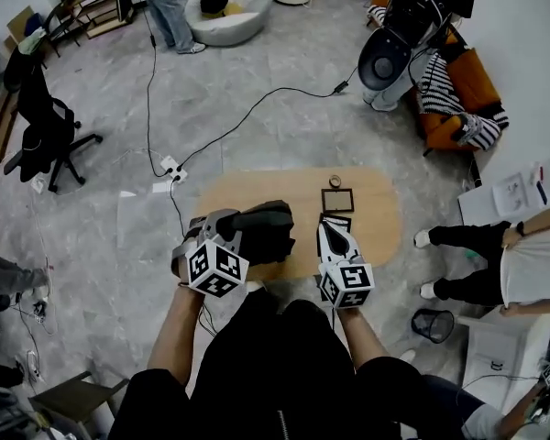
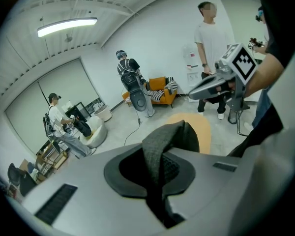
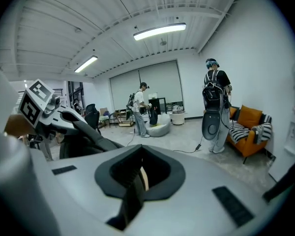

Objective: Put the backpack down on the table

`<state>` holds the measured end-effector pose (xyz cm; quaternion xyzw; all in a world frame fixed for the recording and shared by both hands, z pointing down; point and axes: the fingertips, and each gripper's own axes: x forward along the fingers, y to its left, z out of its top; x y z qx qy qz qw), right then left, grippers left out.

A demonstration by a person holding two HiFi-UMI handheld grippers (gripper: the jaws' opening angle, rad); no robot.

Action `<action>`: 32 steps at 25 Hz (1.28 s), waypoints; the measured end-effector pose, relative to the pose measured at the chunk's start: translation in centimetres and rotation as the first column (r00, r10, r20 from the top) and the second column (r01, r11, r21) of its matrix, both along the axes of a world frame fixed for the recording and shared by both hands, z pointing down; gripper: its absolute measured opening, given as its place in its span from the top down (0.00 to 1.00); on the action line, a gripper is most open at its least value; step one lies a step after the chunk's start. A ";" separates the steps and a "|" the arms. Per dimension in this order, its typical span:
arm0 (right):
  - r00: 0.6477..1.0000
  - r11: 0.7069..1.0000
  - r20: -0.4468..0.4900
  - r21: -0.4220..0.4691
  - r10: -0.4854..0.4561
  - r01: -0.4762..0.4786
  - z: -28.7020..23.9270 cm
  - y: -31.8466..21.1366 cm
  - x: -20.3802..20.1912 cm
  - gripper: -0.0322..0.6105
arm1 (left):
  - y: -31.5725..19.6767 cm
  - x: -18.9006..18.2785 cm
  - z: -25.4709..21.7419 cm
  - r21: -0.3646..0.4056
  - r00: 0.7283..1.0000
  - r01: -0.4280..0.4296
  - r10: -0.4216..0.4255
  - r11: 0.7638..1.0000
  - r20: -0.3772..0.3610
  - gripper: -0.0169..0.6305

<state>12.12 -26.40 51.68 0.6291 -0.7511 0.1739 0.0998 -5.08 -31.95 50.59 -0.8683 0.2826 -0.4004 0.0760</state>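
Observation:
A black backpack hangs over the near left edge of a small oval wooden table. My left gripper is shut on a dark grey fabric handle that rises out of its jaws, with the table beyond it. My right gripper is just right of the pack, over the table's near edge. In the right gripper view its jaws stand almost together, with a narrow dark strap in the slit. The pack's bulk shows at the left of that view.
On the table lie a small black square frame and a small round thing. A seated person and a black bin are at the right. A power strip with cables lies on the floor beyond, and an office chair stands far left.

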 end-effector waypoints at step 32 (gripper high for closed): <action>1.000 0.988 0.013 -0.154 -0.003 0.005 4.7 -7.4 6.6 0.93 | -10.5 3.0 11.8 -0.050 0.988 -0.026 0.033 0.998 0.148 0.93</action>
